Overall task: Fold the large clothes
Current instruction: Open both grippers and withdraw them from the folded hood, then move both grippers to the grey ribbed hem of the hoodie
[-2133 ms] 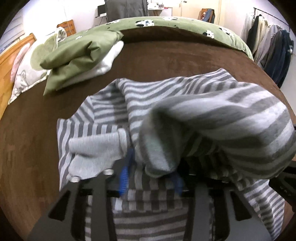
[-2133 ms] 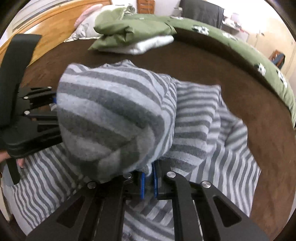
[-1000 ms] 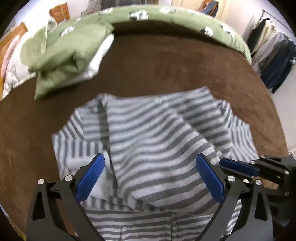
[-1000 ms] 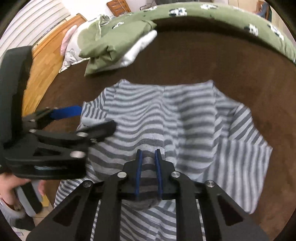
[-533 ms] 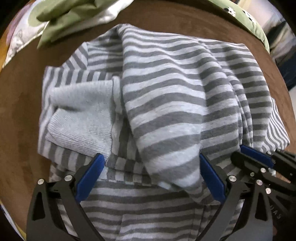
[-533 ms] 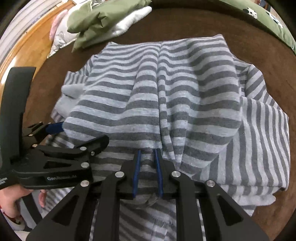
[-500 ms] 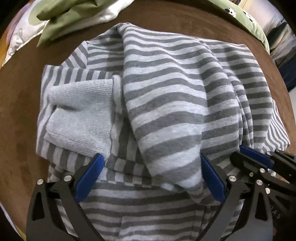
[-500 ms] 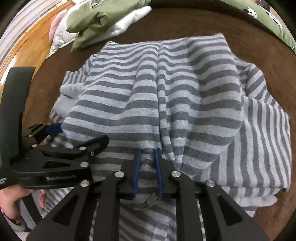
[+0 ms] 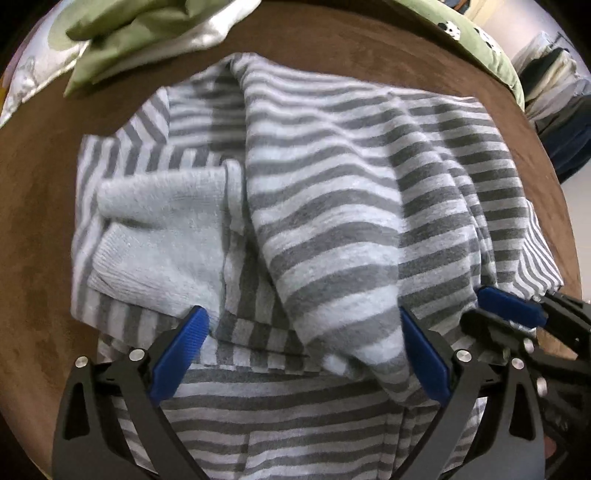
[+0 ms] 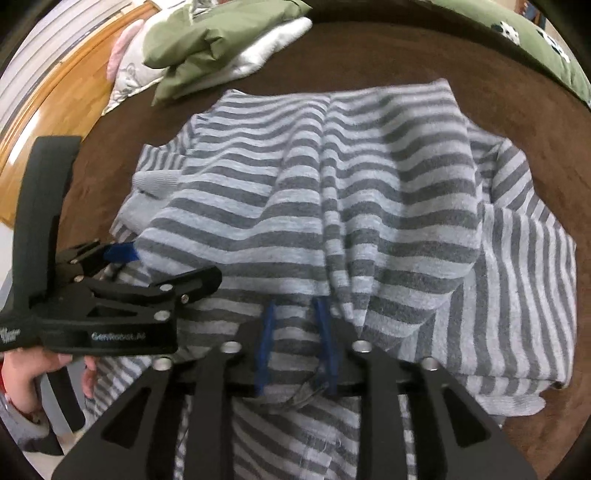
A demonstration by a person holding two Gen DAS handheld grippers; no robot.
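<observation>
Left wrist view: looking steeply down along the left gripper (image 9: pixel 303 354), sitting close above the striped garment (image 9: pixel 351 206), facing across the brown bedcover (image 9: pixel 37 221) toward the green pillows (image 9: pixel 147 33). Right wrist view: tilting down along the right gripper (image 10: pixel 297 332), hovering just as near, aiming the same way. Sharing the striped garment, bedcover and pillows; each catching the other gripper at its edge, the right gripper's jaws opening.
</observation>
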